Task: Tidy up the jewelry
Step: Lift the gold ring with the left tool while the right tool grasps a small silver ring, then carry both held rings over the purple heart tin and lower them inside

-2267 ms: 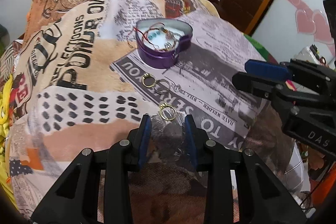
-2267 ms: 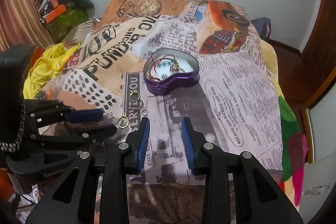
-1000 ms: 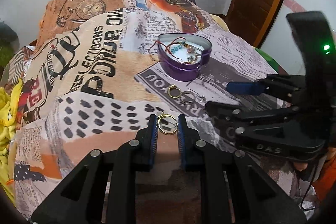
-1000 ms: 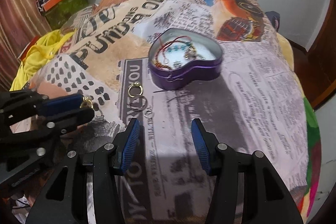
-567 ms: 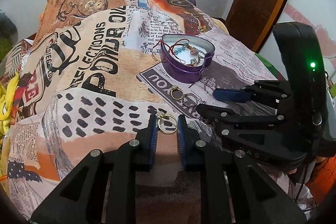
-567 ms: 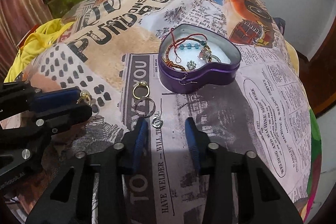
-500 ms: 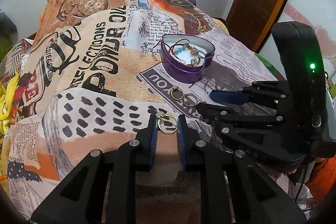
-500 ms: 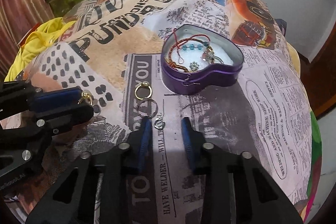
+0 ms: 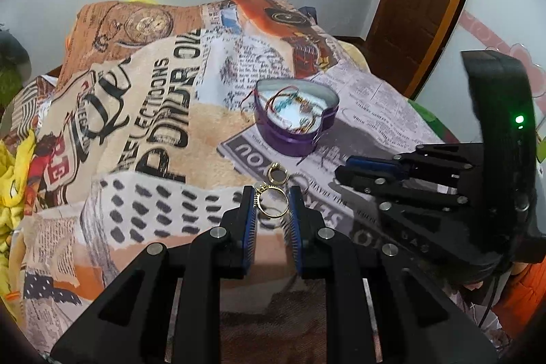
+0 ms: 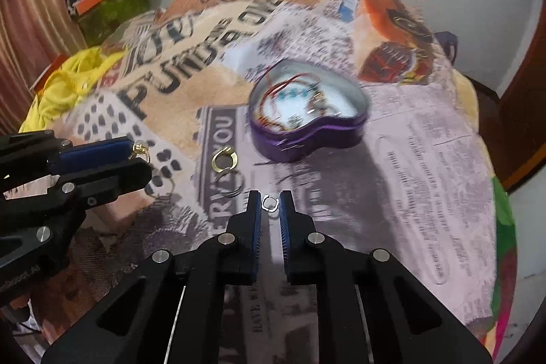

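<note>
Left wrist view: left hand-held gripper (image 9: 272, 201) pinching one gold ring (image 9: 272, 202) between its pads; one more gold ring (image 9: 277, 173) on the bed (image 9: 143, 139) at 12 o'clock of it; one purple heart tin (image 9: 296, 119) with bracelets beyond, 12 o'clock

Right wrist view: right hand-held gripper (image 10: 270, 203) pressed onto one small silver ring (image 10: 270, 203); gold ring at 11 o'clock, one thin silver hoop (image 10: 235, 184) just below it; tin at 1 o'clock

Glossy metal tin (image 10: 307, 142); matt printed blanket (image 10: 409, 159)
</note>
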